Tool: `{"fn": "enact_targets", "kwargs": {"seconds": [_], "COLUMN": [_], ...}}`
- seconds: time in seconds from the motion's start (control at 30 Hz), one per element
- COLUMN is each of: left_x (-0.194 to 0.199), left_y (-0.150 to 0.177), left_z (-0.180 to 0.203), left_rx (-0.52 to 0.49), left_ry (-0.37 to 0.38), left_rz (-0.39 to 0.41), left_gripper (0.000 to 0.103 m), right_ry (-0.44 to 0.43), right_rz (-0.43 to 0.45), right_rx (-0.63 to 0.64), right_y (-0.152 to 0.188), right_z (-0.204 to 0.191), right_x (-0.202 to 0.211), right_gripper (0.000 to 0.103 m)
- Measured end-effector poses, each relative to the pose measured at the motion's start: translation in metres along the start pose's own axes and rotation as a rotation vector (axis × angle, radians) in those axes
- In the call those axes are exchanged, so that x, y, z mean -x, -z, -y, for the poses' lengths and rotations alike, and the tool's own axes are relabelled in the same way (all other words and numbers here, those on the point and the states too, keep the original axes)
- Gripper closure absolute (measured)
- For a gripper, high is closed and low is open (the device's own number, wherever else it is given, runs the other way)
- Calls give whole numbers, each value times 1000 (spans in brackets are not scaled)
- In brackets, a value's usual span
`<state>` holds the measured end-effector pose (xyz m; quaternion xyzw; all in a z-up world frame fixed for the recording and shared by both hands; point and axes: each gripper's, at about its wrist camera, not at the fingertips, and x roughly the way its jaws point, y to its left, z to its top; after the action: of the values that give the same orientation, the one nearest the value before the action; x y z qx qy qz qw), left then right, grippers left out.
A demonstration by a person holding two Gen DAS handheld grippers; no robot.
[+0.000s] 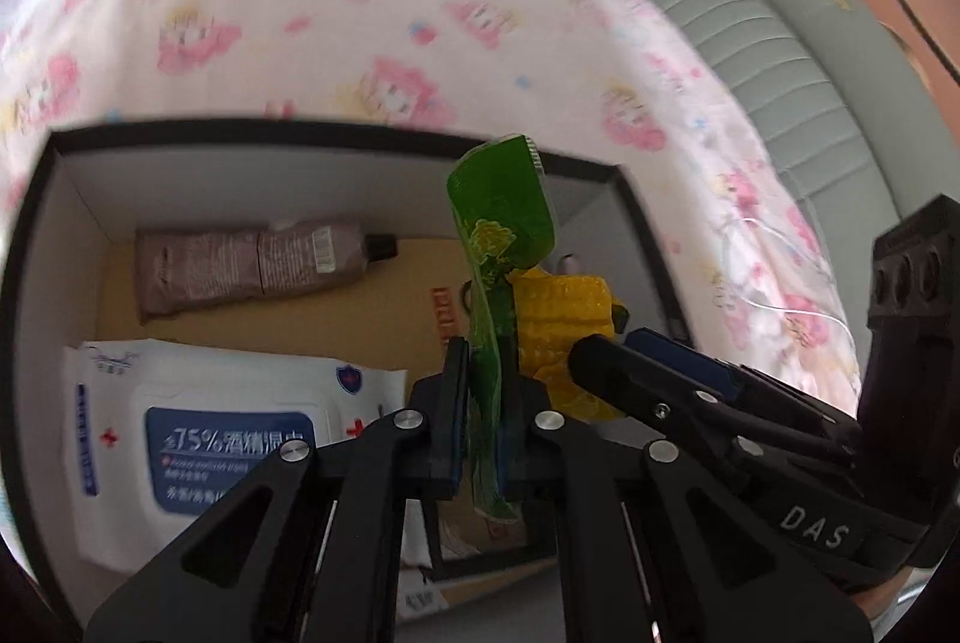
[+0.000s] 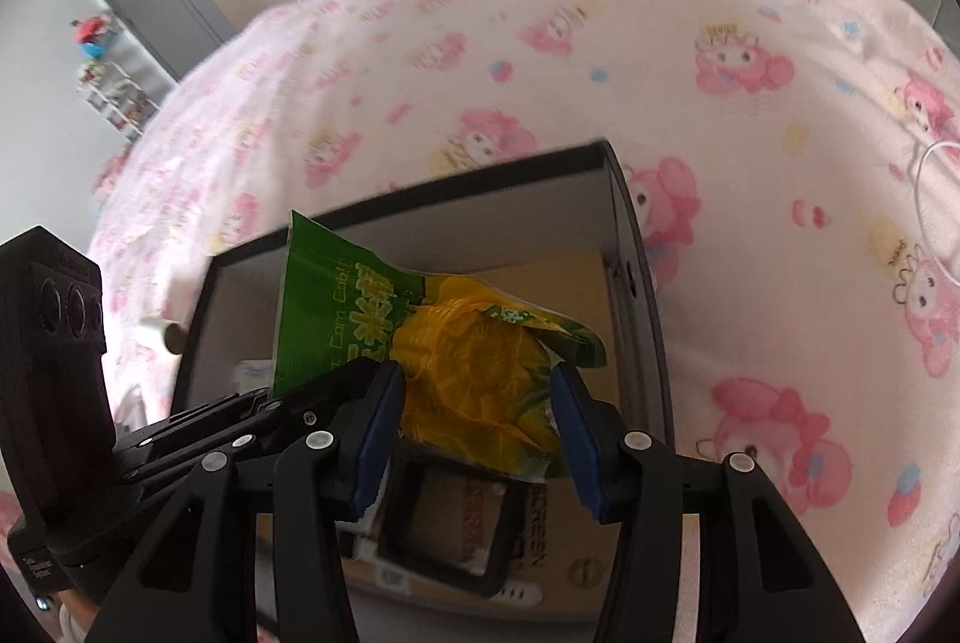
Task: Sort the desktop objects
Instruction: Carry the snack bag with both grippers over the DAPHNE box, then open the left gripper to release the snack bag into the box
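Holding the corn pack (image 2: 456, 343) above the box (image 1: 36, 199), we pinch its flat end with the left gripper (image 1: 483, 403); the right gripper (image 2: 474, 427) clasps its bulk.

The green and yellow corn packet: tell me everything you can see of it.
The corn packet is a glossy plastic pouch, green at its flat end with pale lettering, yellow and bulging where the cob sits. Both tongs hold it over the open box: the left tongs are shut on the thin green end, which stands upright between them, and the right tongs clamp the yellow bulk. It touches nothing else visible.
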<state>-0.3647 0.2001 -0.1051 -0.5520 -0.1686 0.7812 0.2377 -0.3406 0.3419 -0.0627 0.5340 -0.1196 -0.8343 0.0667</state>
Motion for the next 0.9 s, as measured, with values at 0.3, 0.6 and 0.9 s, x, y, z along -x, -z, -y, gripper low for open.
{"fn": "enact_targets", "kwargs": {"seconds": [0.3, 0.6, 0.9], "left_x": [-10, 23, 63], "left_y": [-15, -9, -20], "left_z": [0, -6, 14], "left_rx": [-5, 27, -69], "left_ry": [-85, -114, -166], "left_rz": [-35, 86, 165], "left_gripper": [100, 96, 94], "right_ry": [59, 103, 144], "right_rz": [-12, 35, 101], "right_rx": [6, -8, 17], "right_y": [-14, 4, 7], "right_z": [3, 4, -16], "right_x": [-14, -1, 33], "right_gripper": [60, 60, 59]}}
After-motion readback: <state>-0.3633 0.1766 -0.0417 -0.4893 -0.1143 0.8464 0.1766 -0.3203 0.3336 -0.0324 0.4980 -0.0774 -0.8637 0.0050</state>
